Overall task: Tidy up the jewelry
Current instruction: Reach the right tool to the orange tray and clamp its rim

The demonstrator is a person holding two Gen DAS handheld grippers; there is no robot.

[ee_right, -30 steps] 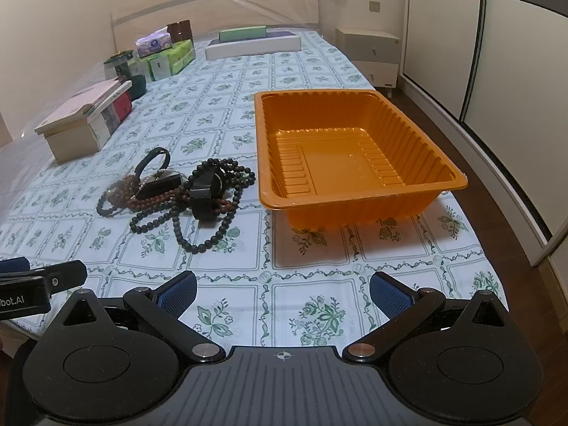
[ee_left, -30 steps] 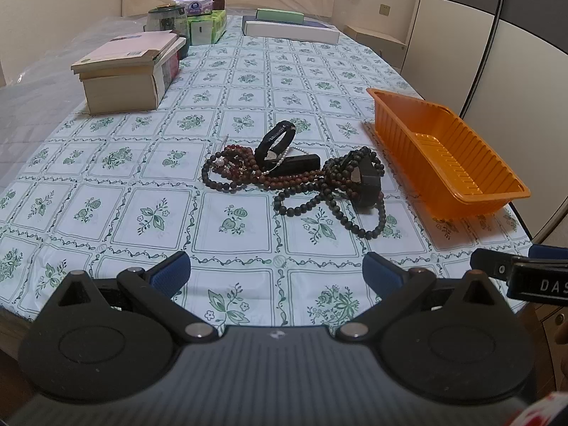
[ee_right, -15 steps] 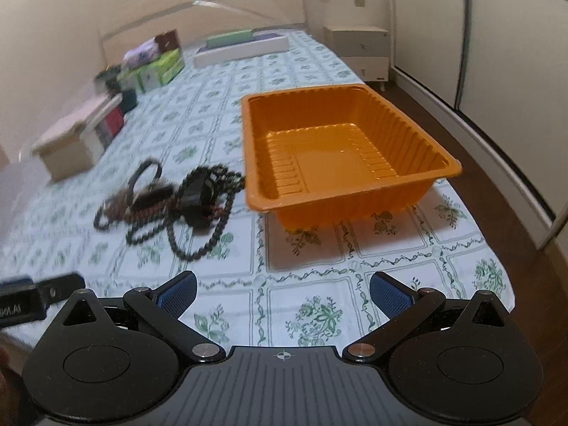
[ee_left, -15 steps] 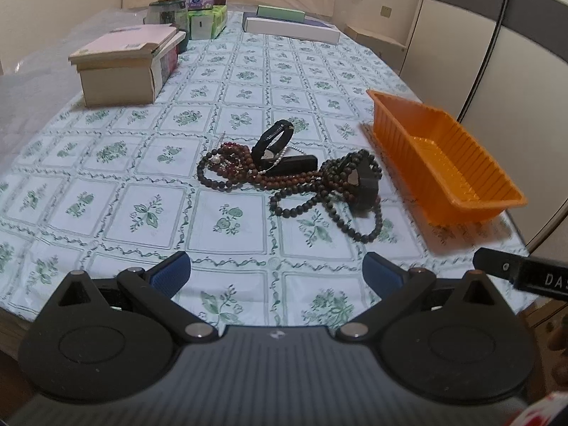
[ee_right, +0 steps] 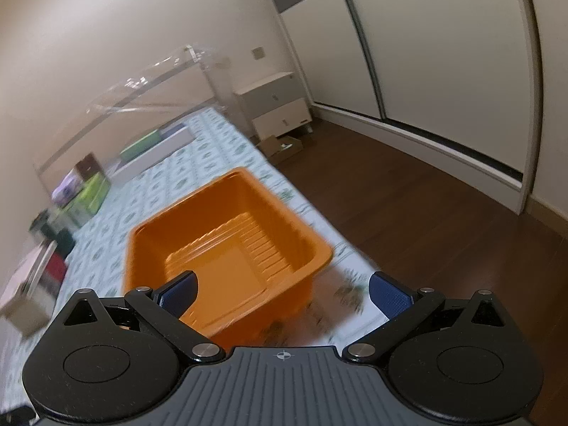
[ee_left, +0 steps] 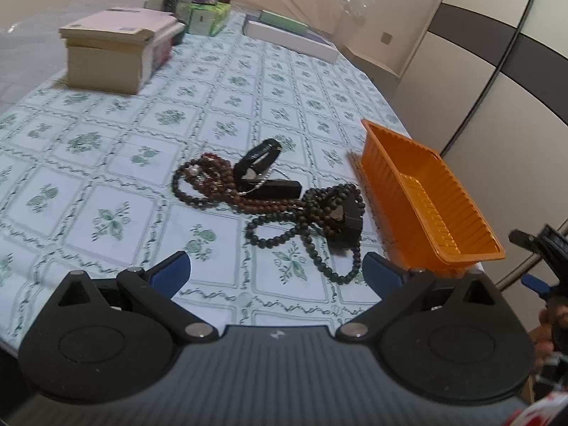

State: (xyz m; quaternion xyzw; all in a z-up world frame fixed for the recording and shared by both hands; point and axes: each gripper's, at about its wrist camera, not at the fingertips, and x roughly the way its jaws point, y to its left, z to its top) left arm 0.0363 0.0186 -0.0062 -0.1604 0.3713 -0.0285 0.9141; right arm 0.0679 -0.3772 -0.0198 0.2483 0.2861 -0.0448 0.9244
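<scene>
A tangle of dark and reddish bead necklaces (ee_left: pixel 284 209) with a black band (ee_left: pixel 257 159) and a black bar (ee_left: pixel 280 189) lies on the floral tablecloth, just ahead of my open, empty left gripper (ee_left: pixel 275 269). An empty orange tray (ee_left: pixel 426 206) stands to the right of the pile; it also shows in the right wrist view (ee_right: pixel 227 238). My right gripper (ee_right: pixel 282 289) is open and empty, tilted, just in front of the tray's near wall. The jewelry is out of the right wrist view.
A stack of boxes (ee_left: pixel 117 53) stands at the far left of the table, with tissue boxes (ee_left: pixel 206 14) and a flat white box (ee_left: pixel 291 39) at the far end. The table edge and wooden floor (ee_right: pixel 426 191) lie right of the tray.
My left gripper has moved closer to the jewelry and tilted. My right gripper has swung right and tilted up; the jewelry has left its view and the floor and wardrobe now show.
</scene>
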